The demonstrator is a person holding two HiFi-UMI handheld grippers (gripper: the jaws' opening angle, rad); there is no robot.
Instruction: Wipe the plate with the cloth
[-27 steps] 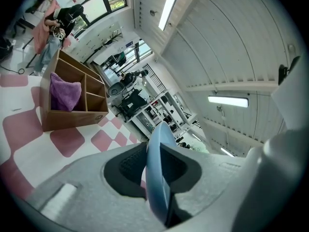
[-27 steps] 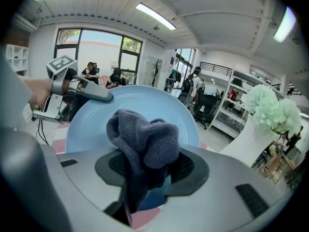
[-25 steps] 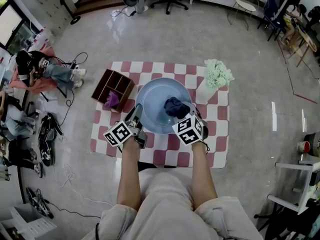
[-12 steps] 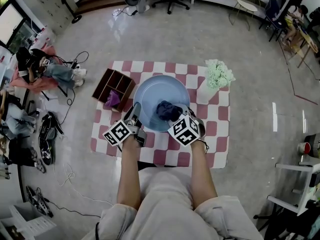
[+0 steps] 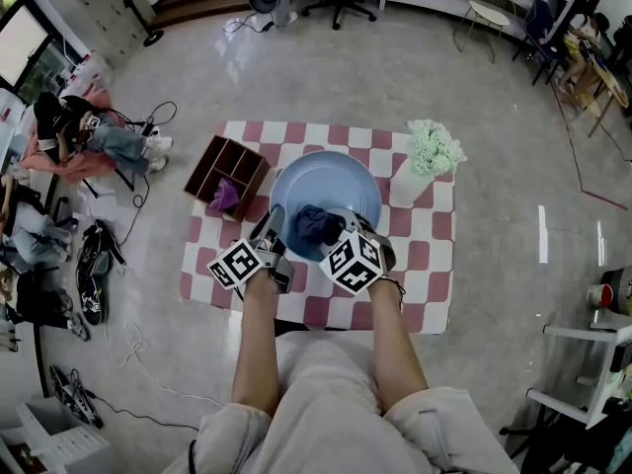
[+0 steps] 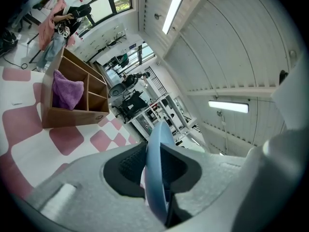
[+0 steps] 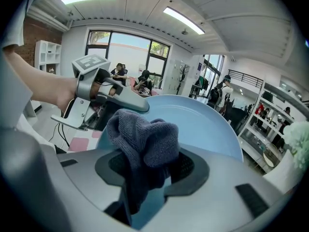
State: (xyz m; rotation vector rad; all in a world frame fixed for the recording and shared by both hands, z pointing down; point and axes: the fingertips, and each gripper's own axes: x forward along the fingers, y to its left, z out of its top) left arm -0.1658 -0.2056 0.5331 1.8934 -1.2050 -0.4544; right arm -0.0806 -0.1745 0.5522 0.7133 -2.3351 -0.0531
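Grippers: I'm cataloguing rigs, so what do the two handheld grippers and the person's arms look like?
The left gripper and right gripper are both light grey moulded shells with black ribbed pads, each topped by a cube with black-and-white square markers. The forearms are bare, no sleeves; the person wears beige clothing.

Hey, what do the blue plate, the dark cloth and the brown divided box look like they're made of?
The plate is probably plastic or glazed ceramic: smooth pale blue with a soft sheen. The cloth is a knitted or woven textile, matte dark blue-grey, with a nubby texture and soft folds. The box is likely wood or wood board: matte brown, flat panels.
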